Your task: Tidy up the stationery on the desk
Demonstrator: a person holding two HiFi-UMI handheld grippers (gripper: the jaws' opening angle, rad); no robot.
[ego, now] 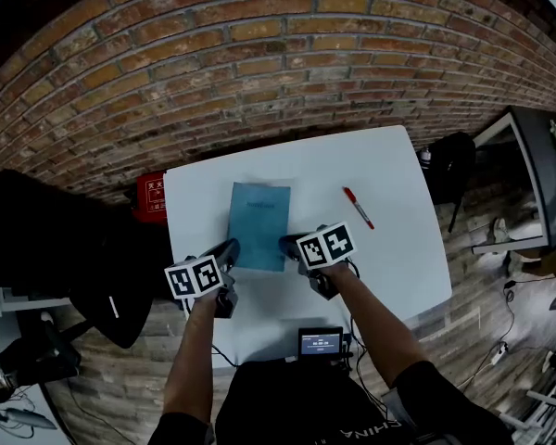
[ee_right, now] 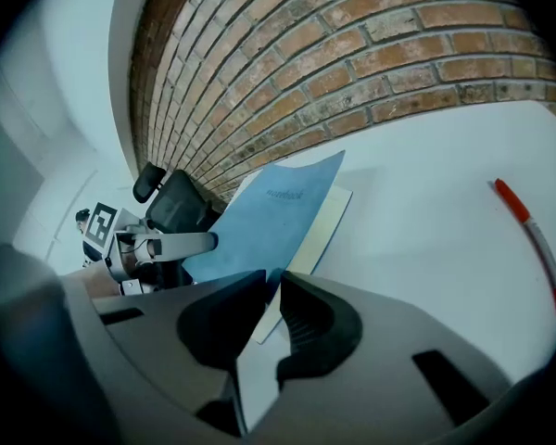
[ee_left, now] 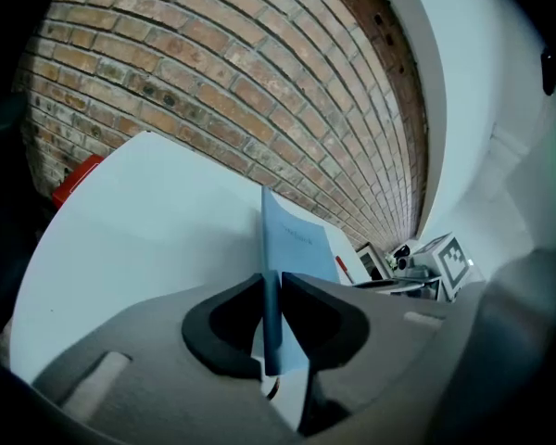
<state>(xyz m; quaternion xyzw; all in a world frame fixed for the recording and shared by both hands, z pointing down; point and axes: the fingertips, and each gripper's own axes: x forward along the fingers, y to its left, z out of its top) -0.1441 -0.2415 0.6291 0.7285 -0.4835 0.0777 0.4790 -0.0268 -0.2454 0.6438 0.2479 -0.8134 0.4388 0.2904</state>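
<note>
A blue notebook (ego: 258,222) lies in the middle of the white table (ego: 389,258). My left gripper (ego: 230,248) is shut on its near left corner; in the left gripper view the blue cover (ee_left: 292,244) runs edge-on between the jaws (ee_left: 271,290). My right gripper (ego: 289,245) is shut on the near right corner. There the cover (ee_right: 273,213) is lifted off the cream pages (ee_right: 322,228) and passes between the jaws (ee_right: 271,290). A red pen (ego: 358,208) lies on the table right of the notebook, apart from both grippers, and shows as the red pen (ee_right: 533,239) at that view's right.
A brick wall (ego: 259,54) stands behind the table. A red box (ego: 151,196) sits by the table's left edge, beside a black chair (ego: 37,239). A small screen (ego: 321,341) is at the near edge. Another black chair (ego: 449,165) is at the right.
</note>
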